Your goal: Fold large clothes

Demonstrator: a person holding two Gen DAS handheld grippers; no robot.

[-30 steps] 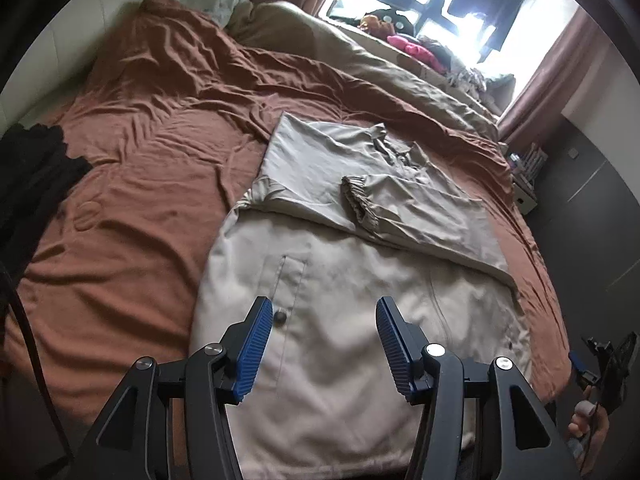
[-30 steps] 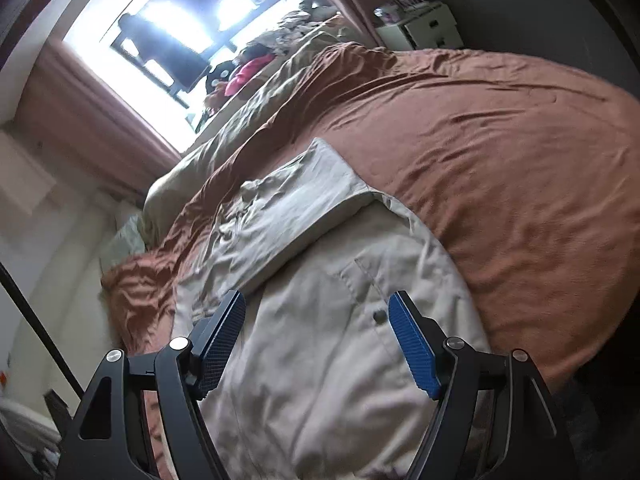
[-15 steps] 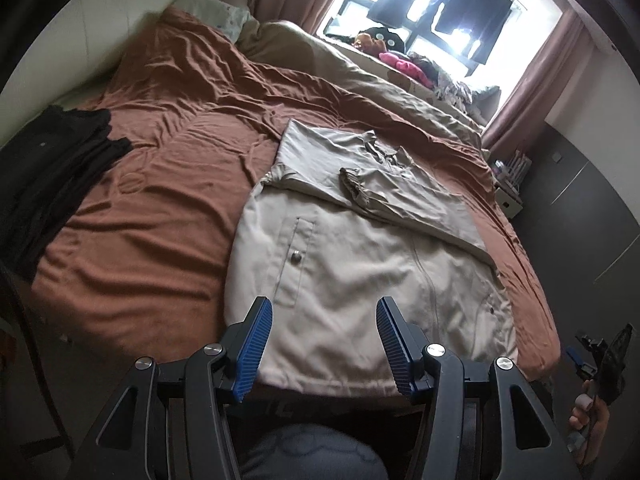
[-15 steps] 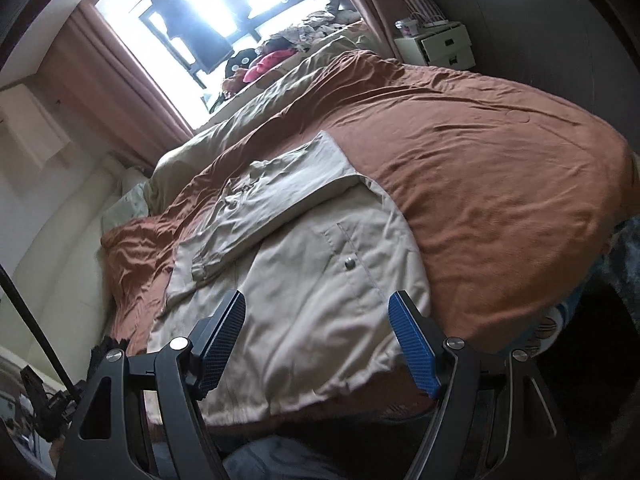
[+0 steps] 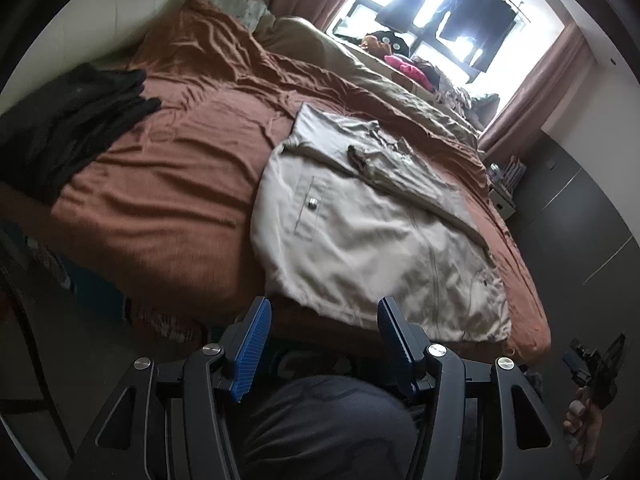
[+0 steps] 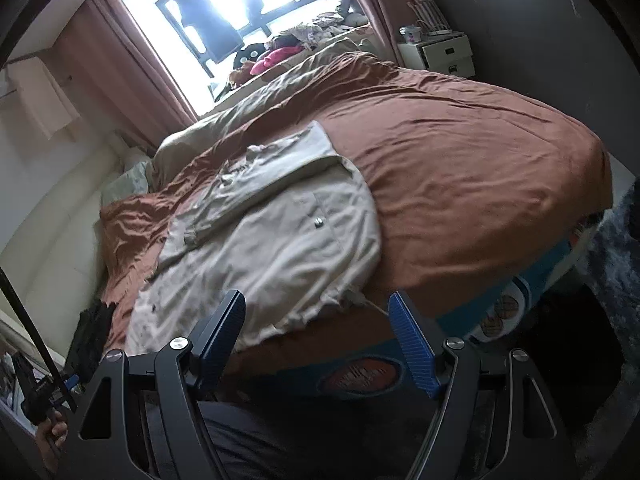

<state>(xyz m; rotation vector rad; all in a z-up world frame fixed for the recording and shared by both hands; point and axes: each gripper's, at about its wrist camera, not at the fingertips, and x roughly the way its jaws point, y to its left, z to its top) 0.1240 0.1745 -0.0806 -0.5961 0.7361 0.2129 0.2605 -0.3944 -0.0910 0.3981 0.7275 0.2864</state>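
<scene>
Jacket lies on the brown bedspread, sleeves folded across, with both the left gripper and right gripper spread, holding nothing.

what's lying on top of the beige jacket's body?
Both sleeves are folded across the upper part of the beige jacket, one cuff near mid-chest. The lower body and snap pocket lie bare. The collar area and anything beneath the sleeves is covered.

Both wrist cams sit off the foot of the bed, backed away, facing the window. Left looks from bed's left, right from its right (tilted). Shared: beige jacket, rust bedspread.
</scene>
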